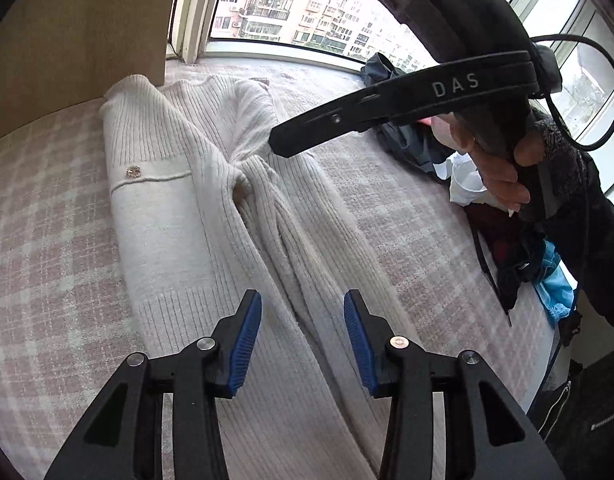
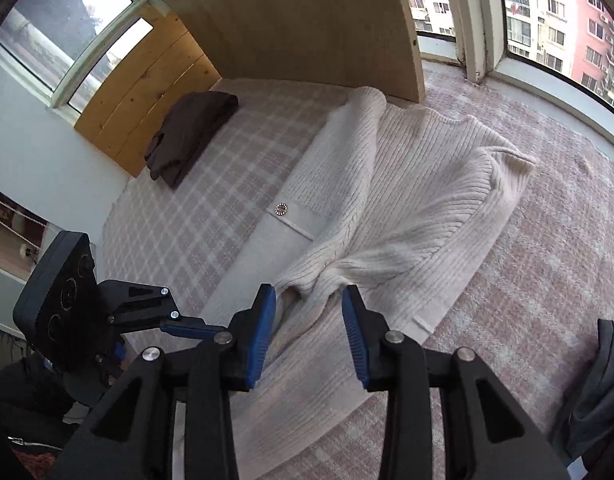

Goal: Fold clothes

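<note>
A cream ribbed knit sweater [image 1: 179, 208] lies flat on the pink plaid cover [image 1: 47, 240], with both sleeves folded in and crossing over its middle. A round gold button [image 1: 133, 171] sits on its pocket. My left gripper [image 1: 302, 296] hovers open over the sweater's lower part, with nothing between its blue pads. In the right wrist view my right gripper [image 2: 307, 292] stands open just above the bunched sleeves [image 2: 327, 268], its pads not pressing on them. The sweater [image 2: 407, 200] spreads out beyond it. A hand [image 1: 499, 176] holds the right gripper high on the right.
A folded dark brown garment [image 2: 191, 136] lies at the cover's far left by a wooden board [image 2: 147, 92]. A pile of dark, white and blue clothes [image 1: 487, 200] sits along the right edge. A wooden panel [image 1: 75, 32] and windows [image 1: 291, 4] bound the far side.
</note>
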`<state>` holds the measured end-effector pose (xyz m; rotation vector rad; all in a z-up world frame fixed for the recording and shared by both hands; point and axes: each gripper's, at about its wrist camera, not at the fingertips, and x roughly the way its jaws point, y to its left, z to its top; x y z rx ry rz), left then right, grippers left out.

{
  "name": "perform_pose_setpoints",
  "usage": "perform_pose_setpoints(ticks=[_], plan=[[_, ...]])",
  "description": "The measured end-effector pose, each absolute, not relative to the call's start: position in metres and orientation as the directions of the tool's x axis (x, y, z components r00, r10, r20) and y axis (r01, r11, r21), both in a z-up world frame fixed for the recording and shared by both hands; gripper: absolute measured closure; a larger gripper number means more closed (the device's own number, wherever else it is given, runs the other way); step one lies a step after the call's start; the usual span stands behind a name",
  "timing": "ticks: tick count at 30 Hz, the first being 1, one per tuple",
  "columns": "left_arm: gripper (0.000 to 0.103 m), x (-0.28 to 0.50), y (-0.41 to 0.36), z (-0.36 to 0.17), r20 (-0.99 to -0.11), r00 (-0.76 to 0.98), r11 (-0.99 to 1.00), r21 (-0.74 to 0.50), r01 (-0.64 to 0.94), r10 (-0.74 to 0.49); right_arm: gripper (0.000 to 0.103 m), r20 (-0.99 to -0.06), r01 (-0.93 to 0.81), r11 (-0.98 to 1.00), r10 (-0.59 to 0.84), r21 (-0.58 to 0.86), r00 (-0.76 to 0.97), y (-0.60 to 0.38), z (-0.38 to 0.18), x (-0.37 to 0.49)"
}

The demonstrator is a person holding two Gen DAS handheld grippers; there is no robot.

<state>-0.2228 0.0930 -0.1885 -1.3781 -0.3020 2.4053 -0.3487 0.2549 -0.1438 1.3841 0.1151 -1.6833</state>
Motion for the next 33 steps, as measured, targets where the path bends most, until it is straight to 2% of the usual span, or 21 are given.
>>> perform_pose_setpoints(ticks=[3, 7, 12, 14, 15, 16, 17, 18, 21, 24, 25, 26, 27, 29, 30, 33], plan=[[0.062, -0.235, 0.081, -0.181, -0.802, -0.485, -0.937, -0.299, -0.178, 0.348, 0.068, -0.863, 0.612, -0.692, -0.504, 0.384, -0.029, 0.274, -0.163, -0.352], [0.063, -0.254, 0.059, -0.184, -0.838, -0.49, -0.971, -0.205, -0.124, 0.24, 0.068, -0.844, 0.496, -0.722, -0.535, 0.483, 0.042, 0.296, -0.193, -0.347], [0.064, -0.28, 0.036, -0.214, -0.897, -0.411, -0.985, -0.172, -0.014, 0.163, 0.068, -0.834, 0.501, -0.706, -0.549, 0.501, 0.062, 0.283, -0.204, -0.338], [0.065, -0.286, 0.039, -0.226, -0.907, -0.381, -0.982, -0.187, -0.015, 0.179, 0.068, -0.834, 0.523, -0.695, -0.548, 0.493, 0.058, 0.277, -0.204, -0.335], [0.07, -0.287, 0.04, -0.228, -0.908, -0.375, -0.981, -0.195, -0.019, 0.188, 0.068, -0.838, 0.537, -0.693, -0.543, 0.482, 0.051, 0.275, -0.204, -0.334], [0.076, -0.288, 0.041, -0.227, -0.906, -0.377, -0.98, -0.198, -0.025, 0.193, 0.07, -0.842, 0.55, -0.69, -0.537, 0.47, 0.045, 0.273, -0.203, -0.333], [0.078, -0.288, 0.042, -0.227, -0.904, -0.379, -0.979, -0.202, -0.031, 0.198, 0.082, -0.854, 0.563, -0.695, -0.519, 0.448, 0.039, 0.271, -0.202, -0.332], [0.082, -0.288, 0.043, -0.226, -0.904, -0.379, -0.98, -0.198, -0.037, 0.197, 0.088, -0.858, 0.569, -0.695, -0.512, 0.44, 0.039, 0.272, -0.201, -0.333], [0.086, -0.284, 0.05, -0.221, -0.917, -0.376, -0.991, -0.114, -0.071, 0.133, 0.09, -0.902, 0.592, -0.732, -0.431, 0.336, -0.021, 0.275, -0.197, -0.335], [0.086, -0.281, 0.052, -0.22, -0.92, -0.374, -0.992, -0.094, -0.079, 0.117, 0.089, -0.893, 0.605, -0.71, -0.451, 0.359, 0.001, 0.274, -0.189, -0.335], [0.086, -0.281, 0.051, -0.218, -0.917, -0.377, -0.991, -0.11, -0.077, 0.13, 0.089, -0.873, 0.599, -0.698, -0.487, 0.392, 0.004, 0.276, -0.182, -0.337], [0.086, -0.282, 0.048, -0.215, -0.911, -0.384, -0.988, -0.135, -0.074, 0.153, 0.081, -0.854, 0.584, -0.694, -0.52, 0.42, -0.004, 0.279, -0.175, -0.341], [0.084, -0.282, 0.045, -0.211, -0.902, -0.398, -0.986, -0.158, -0.058, 0.168, 0.066, -0.834, 0.566, -0.693, -0.551, 0.447, -0.016, 0.282, -0.17, -0.347], [0.082, -0.285, 0.033, -0.206, -0.88, -0.441, -0.98, -0.2, 0.007, 0.176, 0.055, -0.828, 0.556, -0.702, -0.559, 0.444, -0.044, 0.283, -0.167, -0.357], [0.077, -0.289, 0.028, -0.205, -0.877, -0.446, -0.976, -0.215, 0.031, 0.179, 0.055, -0.827, 0.553, -0.708, -0.559, 0.439, -0.058, 0.282, -0.167, -0.362], [0.077, -0.297, 0.023, -0.209, -0.879, -0.446, -0.974, -0.22, 0.059, 0.171, 0.056, -0.827, 0.55, -0.729, -0.549, 0.407, -0.117, 0.282, -0.165, -0.375]])
